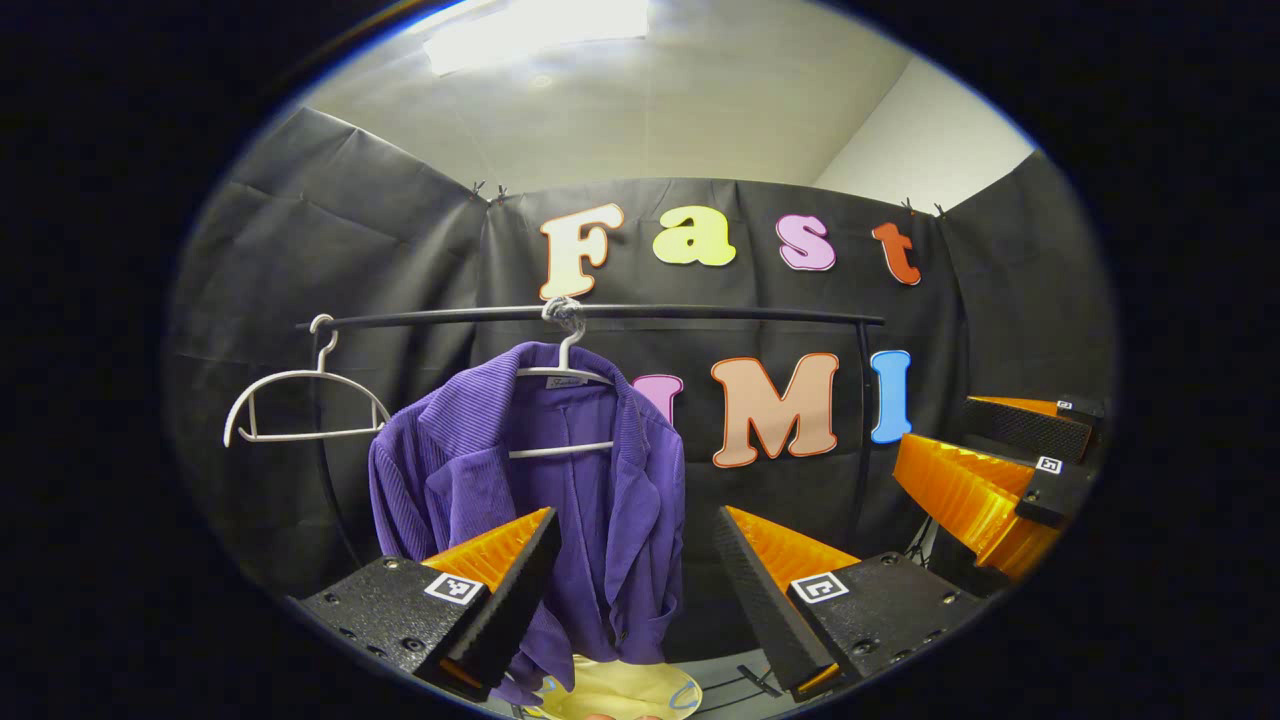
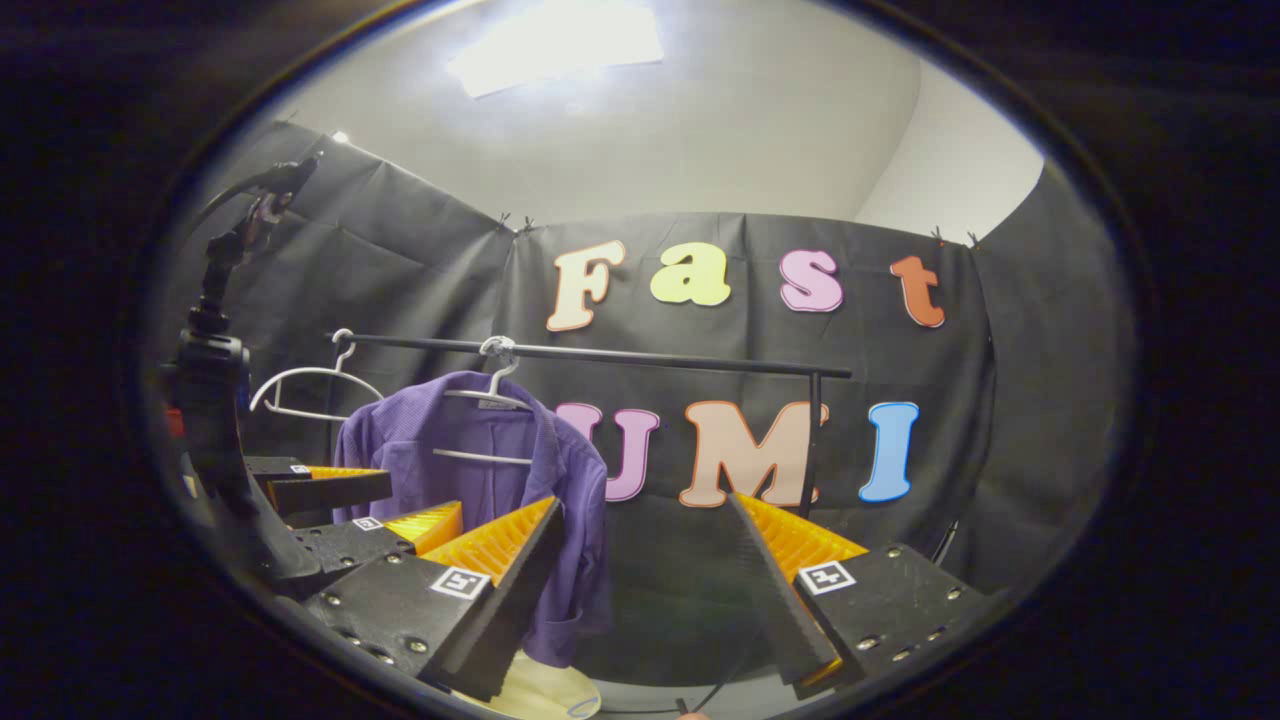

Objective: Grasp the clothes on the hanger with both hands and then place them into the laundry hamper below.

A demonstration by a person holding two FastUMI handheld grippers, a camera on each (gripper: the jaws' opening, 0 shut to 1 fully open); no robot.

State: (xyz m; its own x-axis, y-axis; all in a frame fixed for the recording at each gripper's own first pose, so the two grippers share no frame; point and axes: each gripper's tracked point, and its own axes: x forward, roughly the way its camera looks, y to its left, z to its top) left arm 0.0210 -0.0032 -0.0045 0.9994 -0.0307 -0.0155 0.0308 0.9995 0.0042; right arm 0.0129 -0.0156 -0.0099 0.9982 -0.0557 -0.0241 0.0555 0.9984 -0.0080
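A purple ribbed jacket (image 1: 545,490) hangs open-fronted on a white hanger (image 1: 565,375) from a black rail (image 1: 700,313). My left gripper (image 1: 632,600) is open and short of the jacket, whose lower half shows between and behind its fingers. At the right edge my right gripper (image 1: 995,458) is also open, off to the jacket's side. In the right gripper view the jacket (image 2: 480,470) hangs left of centre, beyond my open right gripper (image 2: 640,600), with the left gripper (image 2: 372,505) at the left. A pale yellow hamper (image 1: 625,692) (image 2: 545,692) sits below the jacket.
An empty white hanger (image 1: 300,405) (image 2: 305,385) hangs at the rail's left end. The rail's upright post (image 2: 810,440) stands to the right. A dark camera mount (image 2: 215,380) rises at the left of the right gripper view.
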